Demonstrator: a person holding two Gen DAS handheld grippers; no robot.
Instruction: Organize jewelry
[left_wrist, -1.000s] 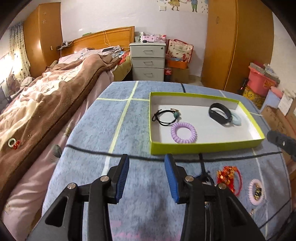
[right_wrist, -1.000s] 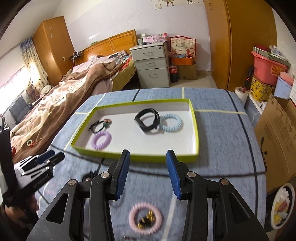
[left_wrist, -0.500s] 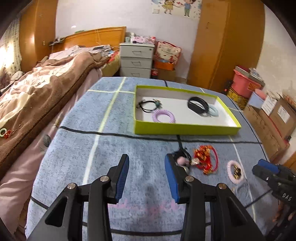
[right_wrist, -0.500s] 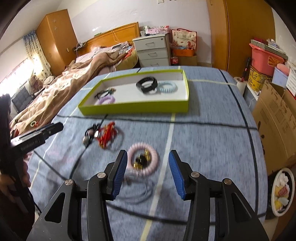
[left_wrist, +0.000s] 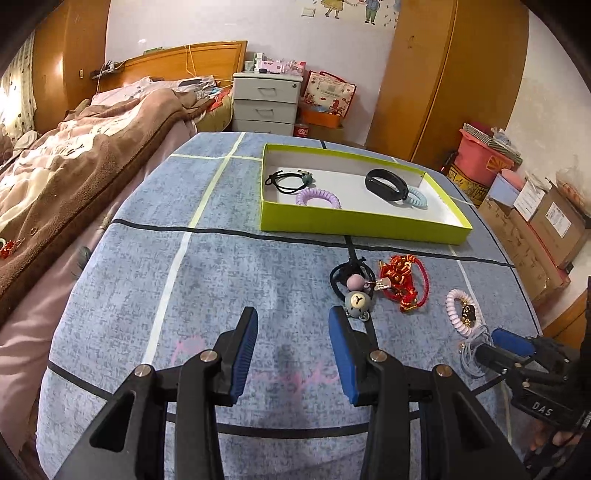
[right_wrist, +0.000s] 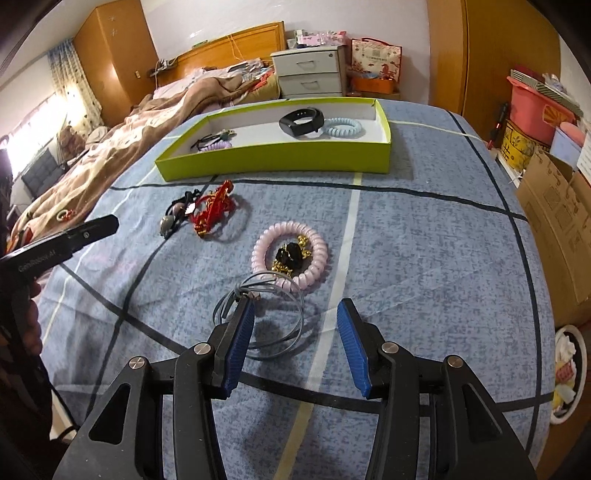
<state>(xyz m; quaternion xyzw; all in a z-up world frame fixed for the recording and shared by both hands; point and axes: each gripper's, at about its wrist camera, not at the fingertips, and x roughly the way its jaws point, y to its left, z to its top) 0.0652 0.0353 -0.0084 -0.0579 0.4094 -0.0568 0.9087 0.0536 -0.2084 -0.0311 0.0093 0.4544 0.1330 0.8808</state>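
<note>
A lime-green tray (left_wrist: 362, 224) (right_wrist: 273, 162) on the blue cloth holds a black band (left_wrist: 386, 184) (right_wrist: 301, 122), a light-blue coil tie (right_wrist: 341, 128), a purple coil tie (left_wrist: 317, 197) and a black hair tie (left_wrist: 286, 180). Loose in front lie a black tie with bear charm (left_wrist: 356, 301), a red bracelet (left_wrist: 404, 282) (right_wrist: 214, 206), a pink coil tie (right_wrist: 290, 254) (left_wrist: 461, 308) and a grey cord loop (right_wrist: 266, 314). My left gripper (left_wrist: 293, 349) is open and empty, left of the bear charm. My right gripper (right_wrist: 295, 343) is open over the grey loop.
A bed with a brown blanket (left_wrist: 74, 177) borders the table's left side. Cardboard boxes (right_wrist: 554, 214) and a pink basket (left_wrist: 484, 155) stand at the right. A grey drawer unit (left_wrist: 266, 101) is behind the table.
Both grippers have drawn back from the tray toward the near edge. The loose pieces came into view. The right gripper now hovers over the grey loop.
</note>
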